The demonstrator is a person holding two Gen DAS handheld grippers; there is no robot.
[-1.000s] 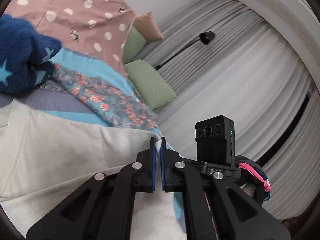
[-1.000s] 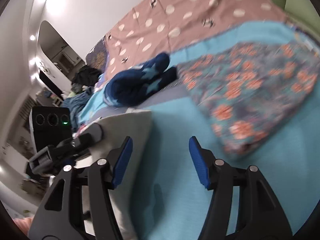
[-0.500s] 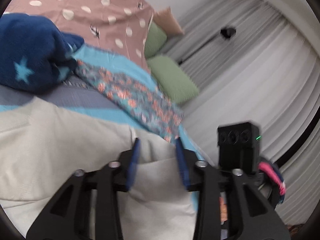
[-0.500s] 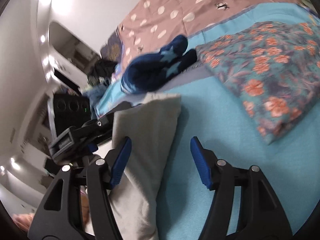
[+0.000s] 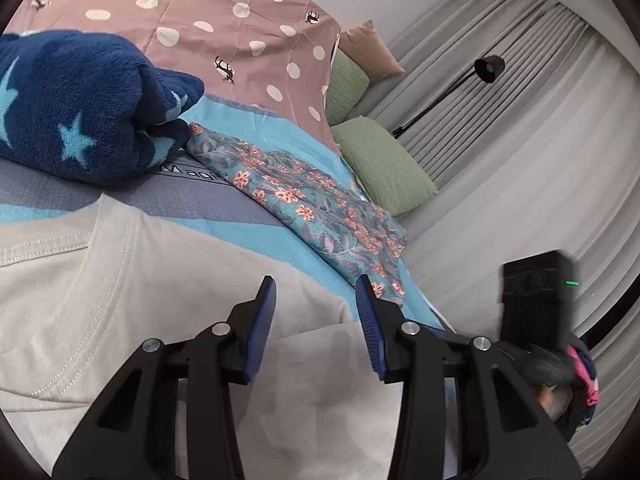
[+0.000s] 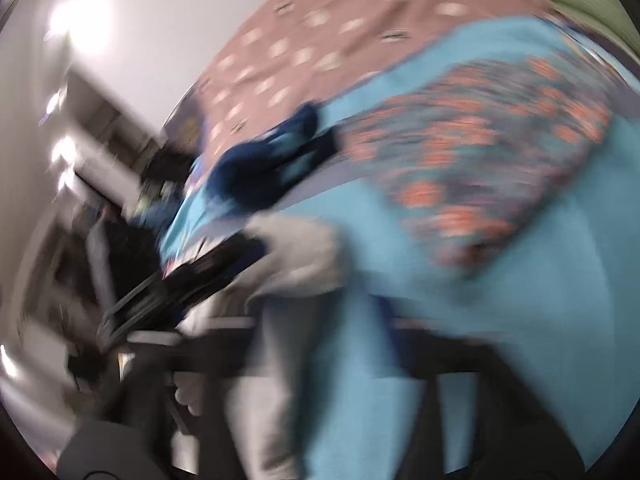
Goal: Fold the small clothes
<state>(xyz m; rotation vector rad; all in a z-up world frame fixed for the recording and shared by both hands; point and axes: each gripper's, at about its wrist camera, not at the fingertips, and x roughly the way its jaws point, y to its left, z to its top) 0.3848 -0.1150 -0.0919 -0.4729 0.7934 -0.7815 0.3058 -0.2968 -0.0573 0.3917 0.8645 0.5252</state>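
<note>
Currently, the left gripper (image 5: 316,300) hovers over a beige T-shirt (image 5: 120,300) spread on the light blue bed cover (image 5: 248,136). Its jaws stand apart and have just been opening; the blue pads (image 5: 262,328) press on nothing. The shirt's fabric lies beneath and between them, released. A folded edge of the shirt runs across just below the fingertips, and the ribbed neckline curves at the left of the left wrist view.

Beyond the shirt, a floral-print garment (image 5: 316,216) lies flat on the bed cover, near the bed's edge. A navy fleece item with light blue stars (image 5: 80,108) sits bunched at the upper left, touching the floral garment's far corner. A pink dotted sheet (image 5: 224,28) covers the far part of the bed. Two green cushions (image 5: 380,164) and a tan cushion rest by the grey curtain (image 5: 520,152), next to a black lamp (image 5: 488,68).

The right wrist view is heavily blurred. The right gripper (image 6: 332,344) shows only as dark smears at the bottom; its jaws have just been opening further and stand wide, one on each side of the shirt's edge (image 6: 304,256), with no grip visible. The left gripper appears there as a dark shape at the shirt's left.
</note>
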